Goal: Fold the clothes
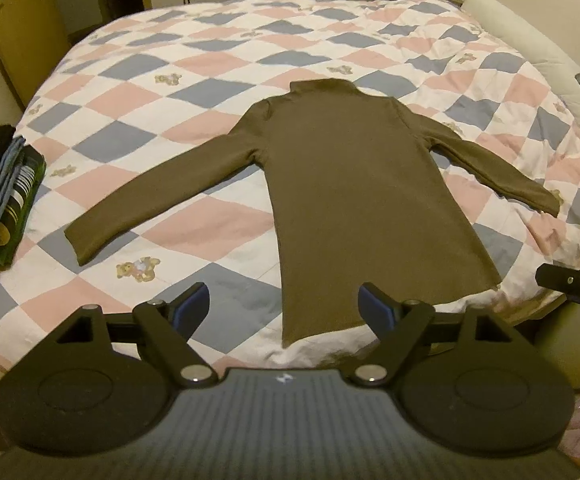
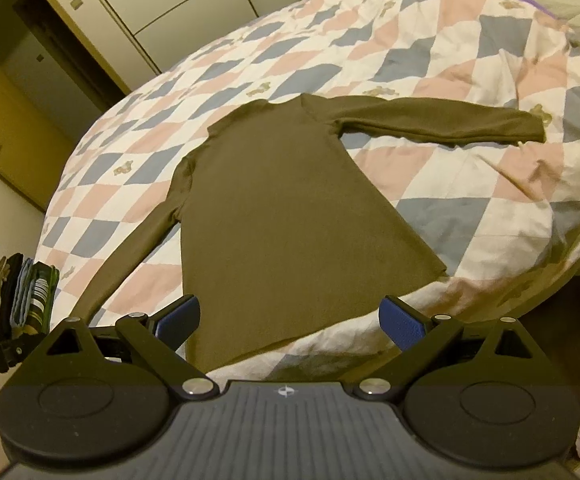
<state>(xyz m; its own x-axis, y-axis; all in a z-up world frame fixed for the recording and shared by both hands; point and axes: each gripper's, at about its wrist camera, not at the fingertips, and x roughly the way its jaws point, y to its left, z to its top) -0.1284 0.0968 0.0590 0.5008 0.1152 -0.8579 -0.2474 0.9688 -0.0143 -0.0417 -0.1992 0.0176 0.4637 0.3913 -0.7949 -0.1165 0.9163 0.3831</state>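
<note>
While spread flat on bed point(image 1: 218, 40), shirt point(image 1: 353, 184) runs lengthwise straight ahead, hem nearest left gripper point(image 1: 284, 312) and right gripper point(image 2: 290, 322), both wide open, empty.

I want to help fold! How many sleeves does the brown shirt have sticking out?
2. One sleeve lies spread toward the pile of folded clothes; the other sleeve lies spread toward the opposite side of the bed. Neither is folded yet.

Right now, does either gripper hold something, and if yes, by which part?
Nothing is held. The left gripper and the right gripper are both open above the near hem of the brown shirt, which lies flat on the quilt.
</note>
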